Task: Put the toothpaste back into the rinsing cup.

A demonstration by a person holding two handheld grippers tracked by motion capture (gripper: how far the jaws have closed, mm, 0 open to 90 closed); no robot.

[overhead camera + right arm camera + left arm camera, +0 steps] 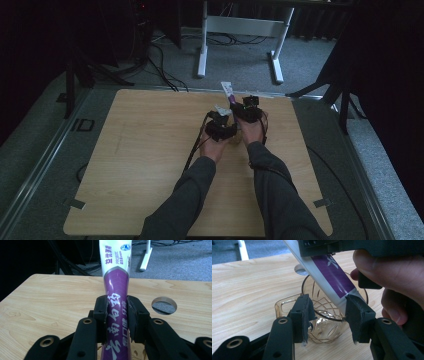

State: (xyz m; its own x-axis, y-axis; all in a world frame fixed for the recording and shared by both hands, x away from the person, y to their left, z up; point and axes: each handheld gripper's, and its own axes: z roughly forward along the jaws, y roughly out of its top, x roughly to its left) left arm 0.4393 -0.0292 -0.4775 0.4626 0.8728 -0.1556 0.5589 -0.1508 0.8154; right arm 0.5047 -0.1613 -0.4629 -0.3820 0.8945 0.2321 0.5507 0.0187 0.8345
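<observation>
A pale wood tabletop fills the high view, and on it we see a person's two grey-sleeved forearms reaching toward twelve o'clock, hands close together just right of centre. The left gripper sits at about nine o'clock of the right gripper, nearly touching it, with a white-and-purple tube slanting up and away from the right one toward eleven o'clock.

From the left gripper view we learn what the high view hides: a clear amber glass cup with a handle stands on the tabletop, and the left gripper has its jaws spread to either side of the cup's rim. Whether they touch the glass we cannot tell. The tube's lower end dips into the cup's mouth from twelve o'clock, with the right hand at two o'clock.

The right gripper view gives us the tube's printed face and the right gripper, jaws pinching the tube at mid-body. A round hole in the tabletop lies at three o'clock.
</observation>
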